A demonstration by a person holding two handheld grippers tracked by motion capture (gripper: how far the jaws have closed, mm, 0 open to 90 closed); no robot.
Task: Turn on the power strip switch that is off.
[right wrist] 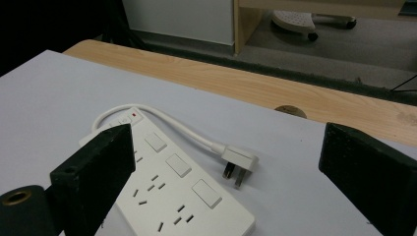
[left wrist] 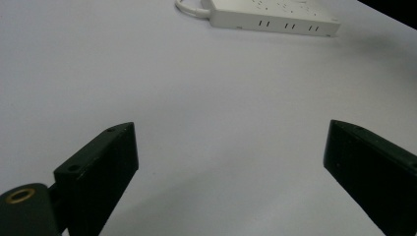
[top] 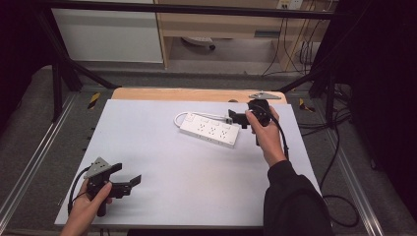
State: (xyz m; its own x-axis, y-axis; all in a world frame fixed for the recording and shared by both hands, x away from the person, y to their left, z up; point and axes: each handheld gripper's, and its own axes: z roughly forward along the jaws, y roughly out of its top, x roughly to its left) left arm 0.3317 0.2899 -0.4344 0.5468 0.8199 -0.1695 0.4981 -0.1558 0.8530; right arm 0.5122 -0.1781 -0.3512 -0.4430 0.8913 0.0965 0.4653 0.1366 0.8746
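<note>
White power strip (top: pixel 210 130) lies flat far-right on the worktop (top: pixel 162 162) w/ its plug (right wrist: pixel 239 162) loose beside it, right tool (top: pixel 239 118) released & just beside its end, prob. lining up a grab, left tool (top: pixel 124 181) released, well apart.

The left gripper (top: pixel 129 181) is black, topped by a grey three-cornered plate, with a black cable looping from its handle. The right gripper (top: pixel 236 117) is black too, its cable trailing along a black sleeve (top: pixel 295 196). Its blocky fingers (right wrist: pixel 93 172) carry small screw holes and a brass-ringed hole.
</note>
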